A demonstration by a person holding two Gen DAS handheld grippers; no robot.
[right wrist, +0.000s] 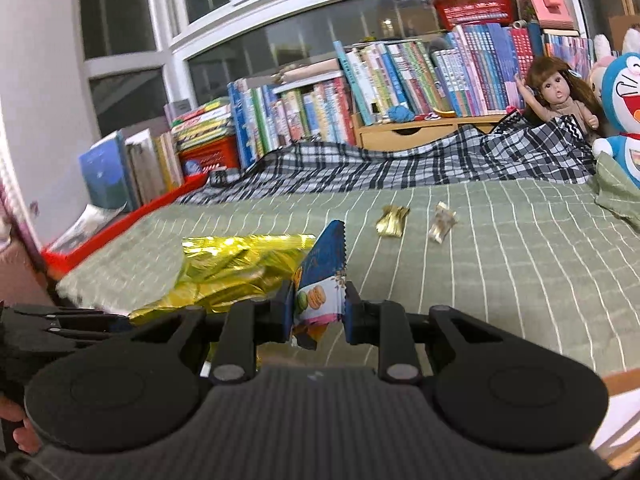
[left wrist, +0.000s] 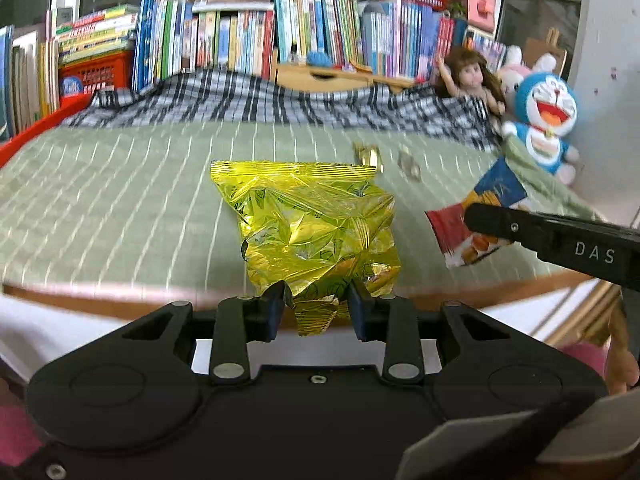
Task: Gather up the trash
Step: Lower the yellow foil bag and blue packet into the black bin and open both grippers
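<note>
My left gripper [left wrist: 318,300] is shut on the bottom edge of a crinkled yellow foil snack bag [left wrist: 316,224], which stands up above the green striped bedcover [left wrist: 120,200]. My right gripper [right wrist: 318,304] is shut on a blue, white and red snack wrapper [right wrist: 322,276] printed with macarons. In the left wrist view that wrapper [left wrist: 486,208] shows to the right, pinched under a right-gripper finger [left wrist: 520,228]. The yellow bag [right wrist: 232,268] lies just left of the right gripper. Two small crumpled wrappers, one gold [right wrist: 393,220] and one silvery [right wrist: 442,222], lie further back on the bed.
A black-and-white plaid blanket [right wrist: 380,168] is bunched along the back of the bed. Behind it stand rows of books [right wrist: 400,80] and a wooden drawer box [right wrist: 408,130]. A doll [right wrist: 560,96] and a blue plush toy [right wrist: 624,104] sit at the right. A red bed rail [right wrist: 120,220] borders the left.
</note>
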